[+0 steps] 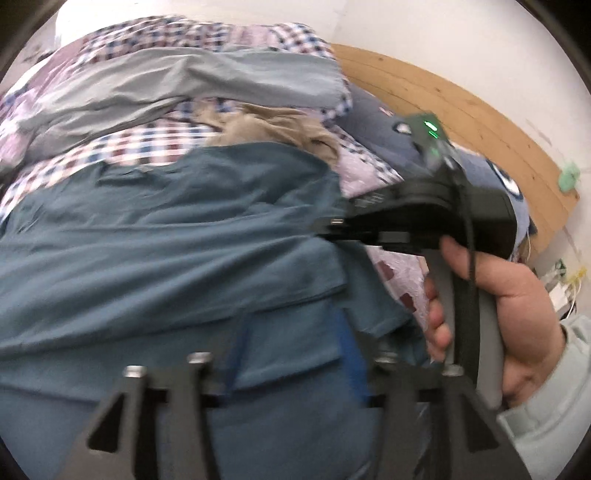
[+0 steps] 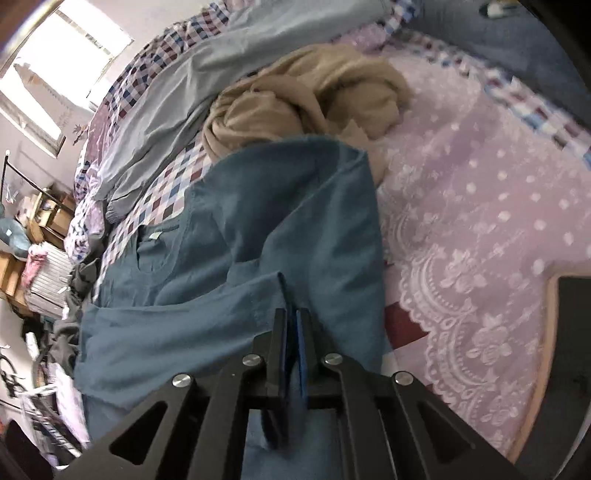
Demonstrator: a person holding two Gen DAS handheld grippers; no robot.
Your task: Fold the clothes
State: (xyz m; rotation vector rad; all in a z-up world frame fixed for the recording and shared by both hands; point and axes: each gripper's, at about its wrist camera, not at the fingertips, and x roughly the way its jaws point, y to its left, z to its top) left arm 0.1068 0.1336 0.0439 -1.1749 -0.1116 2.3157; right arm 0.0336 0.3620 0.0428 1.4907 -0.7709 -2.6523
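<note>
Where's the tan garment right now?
The tan garment lies crumpled on the bed, just beyond the teal shirt, between the grey-blue garment and the lilac lace cover.

I'm over a bed with a checked quilt (image 2: 155,199) and a lilac lace-patterned cover (image 2: 480,206) spread across it. A wooden headboard (image 1: 461,110) runs along a plain white wall (image 1: 443,33). To my left a bright window (image 2: 62,48) lets in daylight. Below it stand wooden shelves (image 2: 48,218) crowded with small things I can't make out, and more clutter (image 2: 44,350) lies piled beside the bed.
</note>
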